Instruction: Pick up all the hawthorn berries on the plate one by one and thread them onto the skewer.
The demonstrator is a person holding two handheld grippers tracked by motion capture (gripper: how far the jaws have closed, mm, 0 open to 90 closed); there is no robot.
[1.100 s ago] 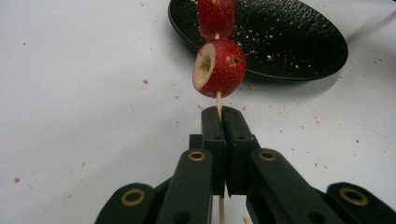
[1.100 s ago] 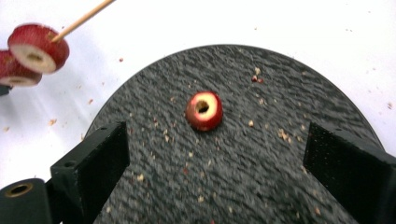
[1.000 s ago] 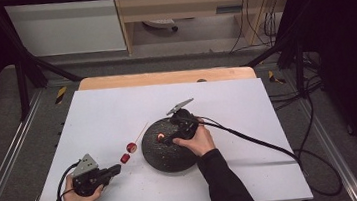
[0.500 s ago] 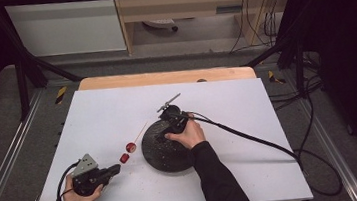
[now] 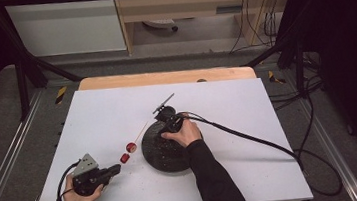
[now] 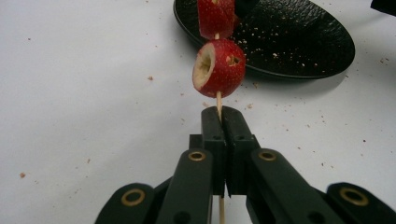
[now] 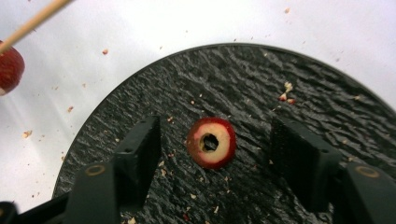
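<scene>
The right gripper has slid leftward across the plate, its closing fingers untouching the fruit slice.

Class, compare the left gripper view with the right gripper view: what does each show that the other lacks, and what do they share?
Left gripper view only: the left gripper shut on a wooden skewer carrying two red fruits.
Right gripper view only: the right gripper, whose jaws have just been closing, straddling without touching a cored fruit slice.
Shared: the black plate, the white table, the skewer and crumbs.
</scene>
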